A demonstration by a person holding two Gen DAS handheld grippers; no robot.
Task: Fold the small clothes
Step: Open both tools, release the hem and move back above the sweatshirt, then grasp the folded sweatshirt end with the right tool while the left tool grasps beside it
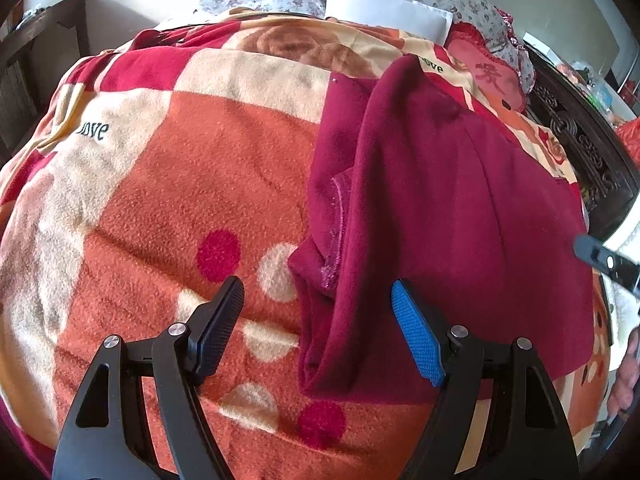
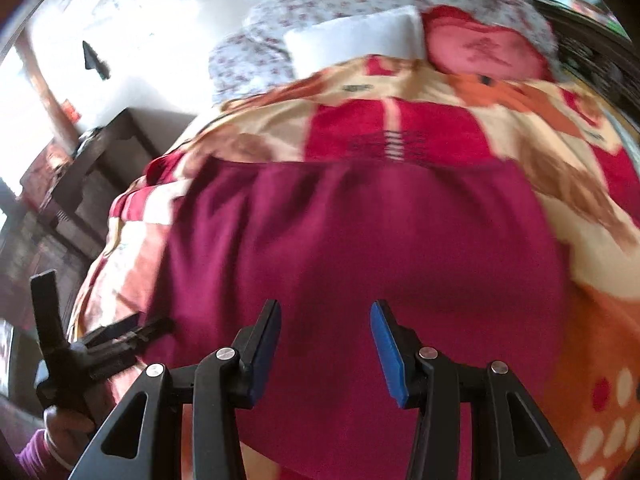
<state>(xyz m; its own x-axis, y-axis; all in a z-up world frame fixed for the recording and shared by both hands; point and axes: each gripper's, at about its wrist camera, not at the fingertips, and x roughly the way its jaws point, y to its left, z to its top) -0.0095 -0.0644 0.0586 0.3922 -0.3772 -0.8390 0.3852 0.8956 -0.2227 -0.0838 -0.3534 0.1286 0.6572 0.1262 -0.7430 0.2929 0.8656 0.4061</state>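
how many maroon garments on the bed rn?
1. A single maroon garment lies partly folded on the patterned blanket, right of the open left gripper and under the open right gripper. More could sit beneath its folds.

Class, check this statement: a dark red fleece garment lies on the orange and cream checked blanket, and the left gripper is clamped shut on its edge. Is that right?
Not quite. The dark red fleece garment does lie on the orange and cream checked blanket, but the left gripper is open, its fingers apart and pinching nothing. The left wrist view shows this.
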